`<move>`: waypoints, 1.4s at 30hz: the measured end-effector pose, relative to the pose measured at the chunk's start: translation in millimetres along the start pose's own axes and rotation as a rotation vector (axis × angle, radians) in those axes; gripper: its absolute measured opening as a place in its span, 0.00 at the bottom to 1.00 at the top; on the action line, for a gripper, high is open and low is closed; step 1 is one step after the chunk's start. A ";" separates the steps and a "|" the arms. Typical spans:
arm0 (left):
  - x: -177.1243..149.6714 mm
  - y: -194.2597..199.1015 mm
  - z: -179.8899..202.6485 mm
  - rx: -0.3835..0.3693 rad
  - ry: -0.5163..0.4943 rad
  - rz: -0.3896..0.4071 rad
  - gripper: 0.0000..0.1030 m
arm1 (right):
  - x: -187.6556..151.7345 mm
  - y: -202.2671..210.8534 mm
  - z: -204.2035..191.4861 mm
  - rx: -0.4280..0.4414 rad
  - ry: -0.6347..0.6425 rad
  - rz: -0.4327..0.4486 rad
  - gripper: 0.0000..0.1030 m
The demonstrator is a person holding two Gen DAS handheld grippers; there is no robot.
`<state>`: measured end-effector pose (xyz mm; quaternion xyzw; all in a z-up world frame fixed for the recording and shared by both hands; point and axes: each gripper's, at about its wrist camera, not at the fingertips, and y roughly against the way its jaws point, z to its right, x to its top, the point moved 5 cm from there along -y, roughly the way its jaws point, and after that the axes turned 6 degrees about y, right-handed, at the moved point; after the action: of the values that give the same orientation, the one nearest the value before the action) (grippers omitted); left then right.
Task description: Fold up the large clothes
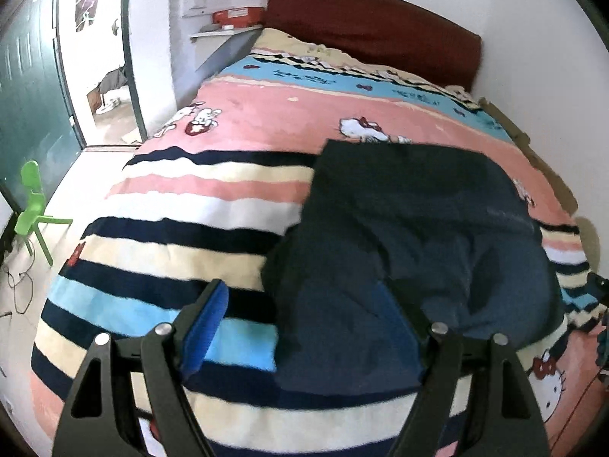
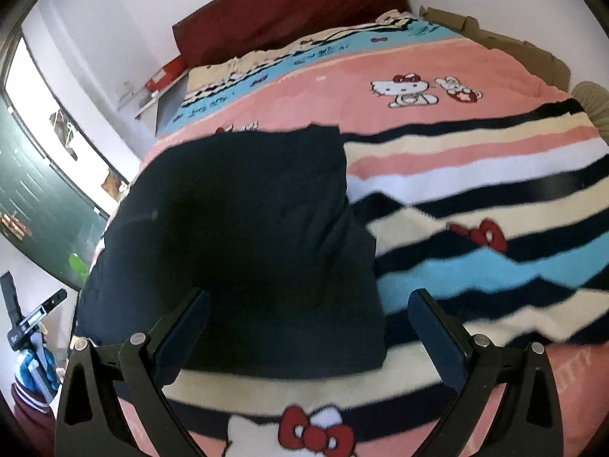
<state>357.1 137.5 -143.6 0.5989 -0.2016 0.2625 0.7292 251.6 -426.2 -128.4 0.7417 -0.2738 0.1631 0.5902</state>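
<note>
A dark navy garment (image 1: 411, 228) lies spread on a striped Hello Kitty blanket (image 1: 171, 236) on the bed. In the left wrist view my left gripper (image 1: 308, 301) is open above the garment's near left edge, its blue-padded left finger (image 1: 205, 327) over the blanket, its right finger over the cloth. In the right wrist view the garment (image 2: 236, 228) fills the left middle. My right gripper (image 2: 308, 304) is open above its near right corner, holding nothing, with its right finger (image 2: 437, 335) over the blanket (image 2: 495, 198).
A dark red headboard (image 1: 373, 26) stands at the far end of the bed. A shelf with a red box (image 1: 236, 17) is beside it. A green chair (image 1: 32, 213) and a green door (image 1: 30, 87) are on the left. Cardboard (image 2: 514, 45) lines the bed's right side.
</note>
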 end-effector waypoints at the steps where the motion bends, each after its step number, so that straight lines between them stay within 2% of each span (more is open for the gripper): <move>1: 4.8 -1.3 -3.9 -0.009 0.012 -0.001 0.76 | 6.2 -1.8 1.9 0.003 -0.004 0.002 0.99; 3: 11.6 -7.2 -7.5 -0.057 0.034 -0.018 0.76 | 16.7 -8.3 5.3 0.026 -0.023 0.001 0.99; 8: 18.4 -46.4 -9.5 -0.225 0.117 -0.121 0.76 | 29.0 -45.8 19.1 0.111 -0.083 -0.062 0.99; 14: 13.7 -106.7 -0.4 -0.277 0.119 -0.245 0.76 | 24.2 -104.8 33.4 0.203 -0.139 -0.189 0.99; 17: 9.5 -135.1 -5.9 -0.346 0.163 -0.303 0.81 | 17.9 -135.8 39.9 0.260 -0.169 -0.255 1.00; 23: -1.6 -163.6 -11.5 -0.489 0.231 -0.363 0.95 | 6.9 -175.6 45.0 0.409 -0.216 -0.340 1.00; 27: -5.9 -169.3 -6.6 -0.582 0.285 -0.401 0.96 | 5.6 -184.9 32.0 0.487 -0.213 -0.389 0.99; 31: -9.5 -167.6 2.8 -0.675 0.306 -0.409 0.96 | 6.4 -184.4 16.8 0.594 -0.206 -0.392 0.99; 34: -16.2 -171.6 10.7 -0.670 0.313 -0.385 0.98 | 2.0 -189.4 17.7 0.612 -0.212 -0.386 1.00; 37: -17.2 -175.5 16.8 -0.624 0.299 -0.342 0.96 | -2.0 -195.8 14.5 0.598 -0.206 -0.365 1.00; 39: -18.7 -167.0 27.4 -0.618 0.275 -0.319 0.90 | -3.7 -195.4 10.5 0.588 -0.202 -0.347 1.00; 41: -16.5 -151.9 43.3 -0.671 0.261 -0.286 0.60 | -5.0 -191.5 5.6 0.575 -0.192 -0.334 0.98; 42: -14.0 -145.6 50.7 -0.688 0.256 -0.272 0.56 | -4.8 -187.4 -0.4 0.583 -0.182 -0.323 0.93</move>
<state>438.1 64.8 -253.7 0.3029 -0.1042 0.1532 0.9349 360.0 -396.0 -278.4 0.9244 -0.1464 0.0722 0.3447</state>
